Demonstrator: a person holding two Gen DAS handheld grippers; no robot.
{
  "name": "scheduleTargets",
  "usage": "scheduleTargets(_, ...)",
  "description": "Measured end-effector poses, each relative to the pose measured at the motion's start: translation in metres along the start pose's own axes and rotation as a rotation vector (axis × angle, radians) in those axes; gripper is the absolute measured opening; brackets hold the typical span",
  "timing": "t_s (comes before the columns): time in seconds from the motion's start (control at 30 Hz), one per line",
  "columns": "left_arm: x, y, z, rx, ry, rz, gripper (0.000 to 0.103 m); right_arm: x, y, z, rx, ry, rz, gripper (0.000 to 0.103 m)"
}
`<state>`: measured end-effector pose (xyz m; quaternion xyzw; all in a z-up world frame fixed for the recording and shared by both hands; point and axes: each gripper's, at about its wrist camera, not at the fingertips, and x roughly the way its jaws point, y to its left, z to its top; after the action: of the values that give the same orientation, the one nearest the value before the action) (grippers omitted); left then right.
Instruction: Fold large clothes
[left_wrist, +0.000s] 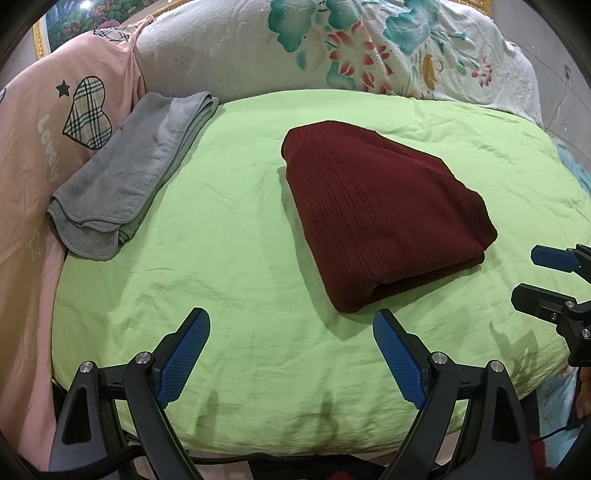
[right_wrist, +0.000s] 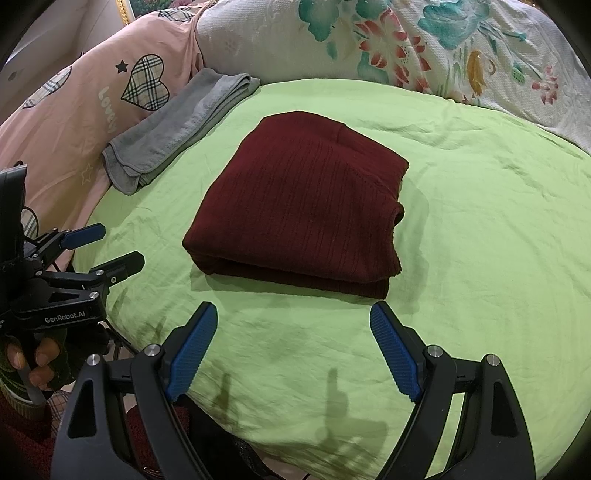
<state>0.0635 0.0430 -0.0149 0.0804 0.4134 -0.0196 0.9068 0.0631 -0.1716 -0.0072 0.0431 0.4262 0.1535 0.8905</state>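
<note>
Bedding fills both views: a light green sheet covers the surface, with a white floral quilt bunched along the top of the frame and a pink cover printed with plaid hearts at the left. At the centre of the frame lies a dark red ribbed knit garment, already folded into a thick, roughly square stack of several layers. A folded grey towel rests at the upper left, well apart from it. The left gripper sits at the bottom of its own view, fingers spread wide and empty, hovering over bare sheet just short of the garment's near edge. The right gripper is likewise spread wide, holding nothing, near the stack's front fold. The knit looks soft, limp and fairly light, so layers would likely slide or sag if lifted by one corner; pinching through all layers at two opposite edges seems safest.
</note>
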Motion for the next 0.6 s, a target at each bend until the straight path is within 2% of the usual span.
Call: scheduleTargets(0.6,-0.0018,-0.0022,-0.0009,0.0,0.0,-0.003,0.091,-0.0001,0.0005,0.0003,-0.001,0.0,0.0,0.085)
